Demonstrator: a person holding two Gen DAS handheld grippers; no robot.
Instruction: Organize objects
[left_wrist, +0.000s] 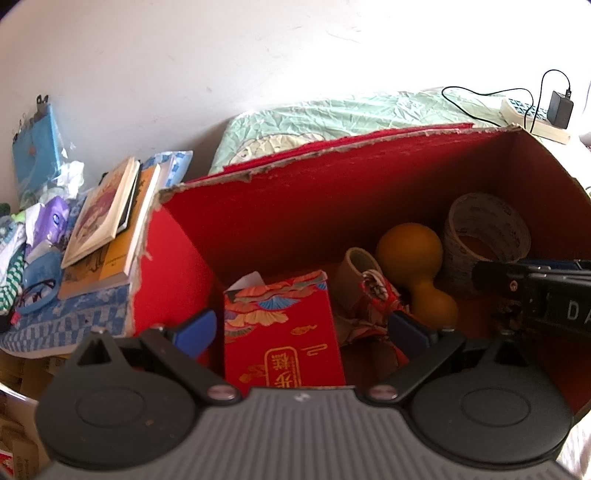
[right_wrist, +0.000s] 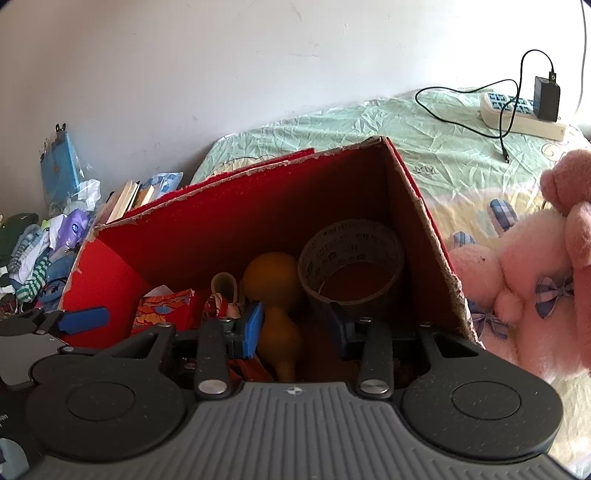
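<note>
A red cardboard box (left_wrist: 295, 206) stands open on the bed. Inside it lie a red patterned carton (left_wrist: 284, 332), an orange gourd (left_wrist: 410, 254), a big tape roll (left_wrist: 484, 236), a small tape roll (left_wrist: 360, 269) and a red patterned cloth item (left_wrist: 380, 295). My left gripper (left_wrist: 303, 330) is open over the box's left part, its blue fingers either side of the carton and not touching it. My right gripper (right_wrist: 297, 328) is open above the gourd (right_wrist: 273, 280), just before the big tape roll (right_wrist: 351, 254); it also shows in the left wrist view (left_wrist: 532, 291).
A pink plush toy (right_wrist: 517, 266) lies right of the box (right_wrist: 424, 221) on the green sheet (right_wrist: 369, 122). A power strip with a black adapter (right_wrist: 546, 98) and cable sits at the far right. Left of the box are stacked books (left_wrist: 107, 214) and a heap of clothes (left_wrist: 33, 236).
</note>
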